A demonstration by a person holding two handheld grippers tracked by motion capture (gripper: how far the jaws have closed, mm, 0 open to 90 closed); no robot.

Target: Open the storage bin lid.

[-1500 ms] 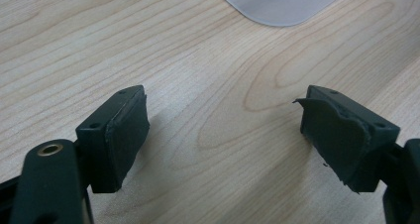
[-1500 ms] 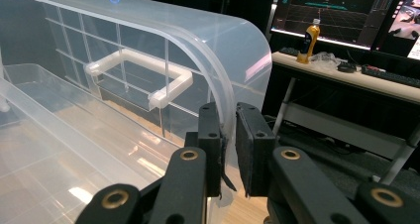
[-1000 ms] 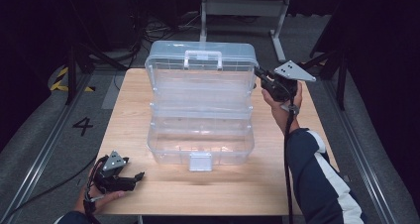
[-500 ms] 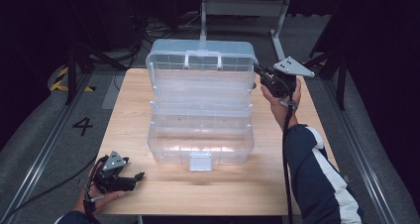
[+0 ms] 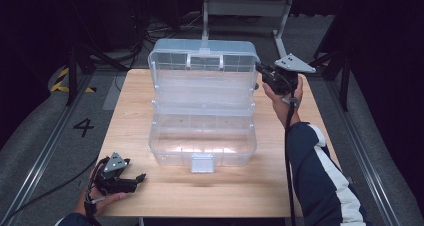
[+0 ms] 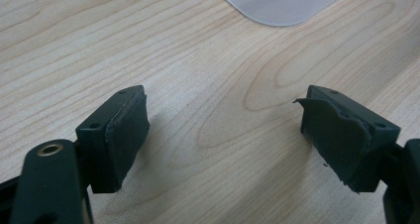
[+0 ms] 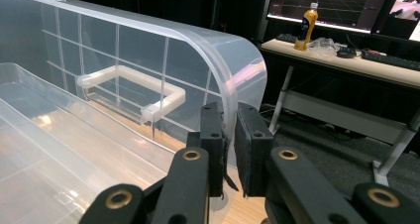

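A clear plastic toolbox (image 5: 202,136) stands open in the middle of the wooden table (image 5: 310,151), its lid (image 5: 202,68) raised at the back. My right gripper (image 5: 260,71) is at the lid's right edge. In the right gripper view the jaws (image 7: 230,135) are shut on the lid's rim (image 7: 218,60), with the lid's white handle (image 7: 129,80) to their left. My left gripper (image 5: 139,178) lies near the table's front left corner. Its jaws (image 6: 225,135) stand open over bare wood with nothing between them, and a corner of the box (image 6: 282,3) lies ahead.
The box has a white latch (image 5: 202,163) at its front. A metal frame (image 5: 247,8) stands behind the table. Beyond the lid, a desk (image 7: 346,60) carries a yellow bottle (image 7: 307,28), a keyboard and monitors. Bare wood lies left, right and in front of the box.
My right gripper has shifted slightly up and back with the lid's edge in it, tilting the lid a little further. The left gripper has stayed put.
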